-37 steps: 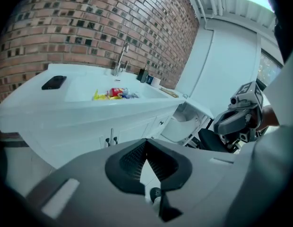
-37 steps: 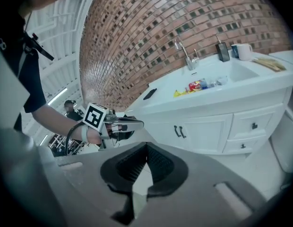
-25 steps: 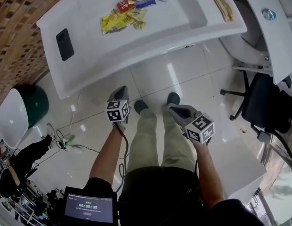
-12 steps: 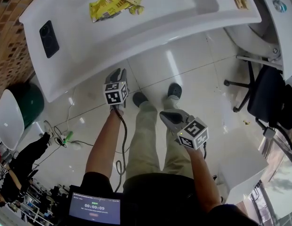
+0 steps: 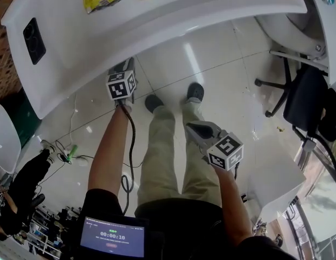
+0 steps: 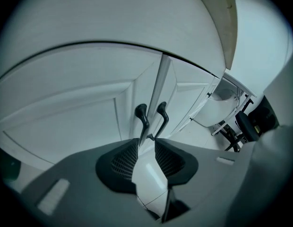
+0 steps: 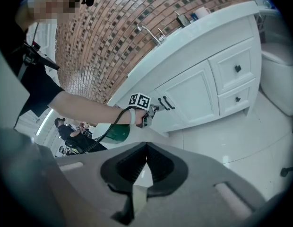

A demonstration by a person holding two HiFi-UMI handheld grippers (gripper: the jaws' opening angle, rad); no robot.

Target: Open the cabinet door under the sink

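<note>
Had just spread the left tongs (image 6: 147, 143) wide, with nothing between them; faced the under-sink cabinet doors (image 6: 71, 112) squarely, both upright black handles (image 6: 142, 119) just beyond the tips; held the right tongs (image 7: 145, 148) shut, well back, the farther of the two.

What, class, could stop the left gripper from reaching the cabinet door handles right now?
Probably nothing, so yes: the left gripper, whose jaws have just been opening and hold nothing, faces the two dark handles with only open space between.

Under the countertop (image 7: 193, 34), two cabinet doors (image 7: 191, 96) meet, drawers (image 7: 227, 72) at their right.
</note>
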